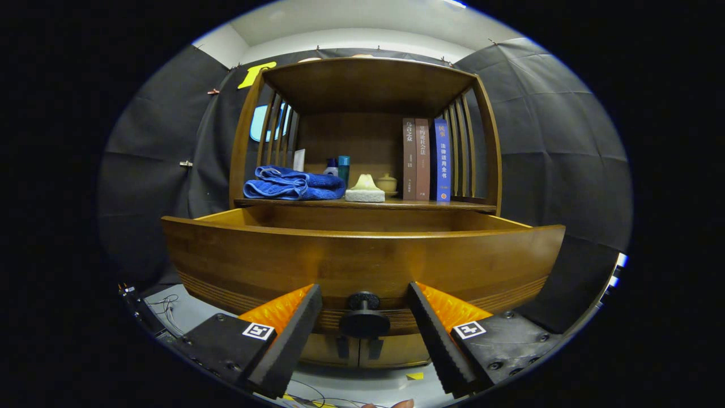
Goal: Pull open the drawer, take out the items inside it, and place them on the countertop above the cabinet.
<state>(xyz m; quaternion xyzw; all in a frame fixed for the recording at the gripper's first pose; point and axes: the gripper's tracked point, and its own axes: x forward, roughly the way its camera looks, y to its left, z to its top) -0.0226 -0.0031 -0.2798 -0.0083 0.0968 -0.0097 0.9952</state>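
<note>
The wooden drawer (362,260) of the cabinet stands pulled out toward me, its curved front panel filling the middle of the gripper view. Its dark round knob (363,314) sits between my fingers, low on the panel. My gripper (365,292) is open, one finger on each side of the knob with a gap to it on both sides. The drawer's inside is hidden behind the front panel. Above it lies the countertop (453,206), which carries a folded blue towel (293,184), a pale sponge-like block (365,191), a small lidded jar (387,182) and bottles (340,167).
Three upright books (425,160) stand at the right of the countertop under the shelf's top board (368,79). Slatted wooden sides close the shelf left and right. Cables (167,309) lie on the floor at lower left. Cabinet doors with dark handles (358,347) sit below the drawer.
</note>
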